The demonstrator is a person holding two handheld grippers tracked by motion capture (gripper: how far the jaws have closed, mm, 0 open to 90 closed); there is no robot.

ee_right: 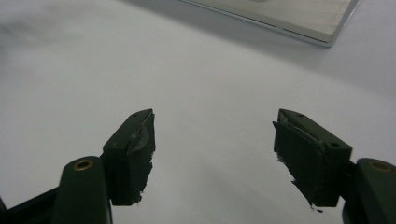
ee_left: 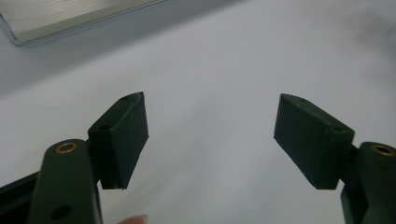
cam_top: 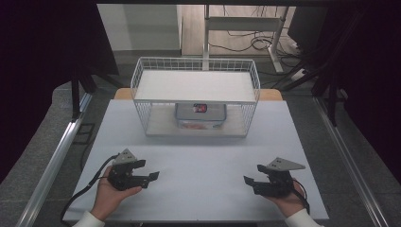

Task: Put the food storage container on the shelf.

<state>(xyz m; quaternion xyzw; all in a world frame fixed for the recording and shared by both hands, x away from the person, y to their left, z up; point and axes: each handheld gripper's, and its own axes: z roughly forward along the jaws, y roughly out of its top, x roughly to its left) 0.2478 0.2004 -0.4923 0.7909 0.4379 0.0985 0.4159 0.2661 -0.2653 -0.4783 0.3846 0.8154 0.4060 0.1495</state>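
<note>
A white wire rack (cam_top: 195, 94) with two levels stands at the back middle of the table. On its lower level sits a clear lidded container (cam_top: 200, 116) with a red and black label on top. My left gripper (cam_top: 147, 174) rests low at the front left, held in a hand, jaws wide apart with nothing between them (ee_left: 210, 135). My right gripper (cam_top: 253, 176) lies at the front right in the other hand, open and empty as well (ee_right: 212, 154). Both point inward toward the table's middle, well short of the rack.
The white table top (cam_top: 198, 156) stretches between the grippers and the rack. Metal rails (cam_top: 61, 146) run along both sides of the table. A white desk frame (cam_top: 246, 23) and cables lie on the floor behind. A metal edge (ee_right: 289, 14) shows at the top of the right gripper view.
</note>
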